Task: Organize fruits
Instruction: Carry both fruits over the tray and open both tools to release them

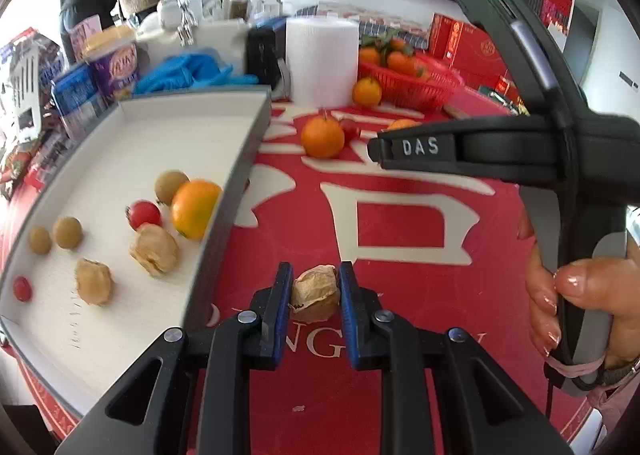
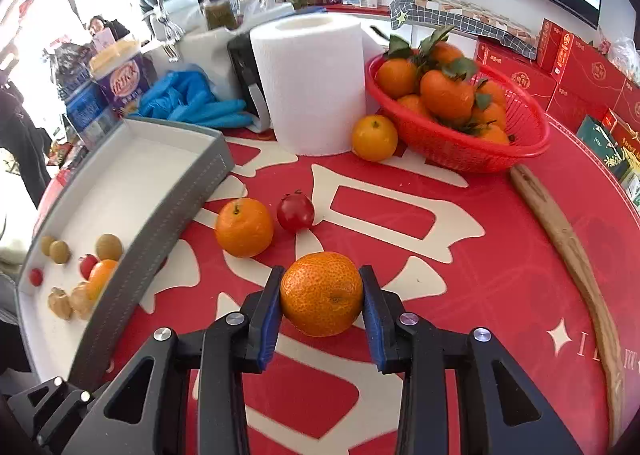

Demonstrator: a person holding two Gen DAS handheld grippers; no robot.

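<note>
While left gripper (image 1: 314,291) is pinching the papery, crushable physalis (image 1: 314,295) lightly, right gripper (image 2: 322,295) is clamping the firm mandarin (image 2: 322,294) at its widest girth.

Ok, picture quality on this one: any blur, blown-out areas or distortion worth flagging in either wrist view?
Left wrist: the tray rim and the orange inside it look smeared, while the husked fruit in the left gripper is sharp. Right wrist: the window area top left is blown out; the held orange is crisp. Both show strong fisheye bending and dark corners.
</note>
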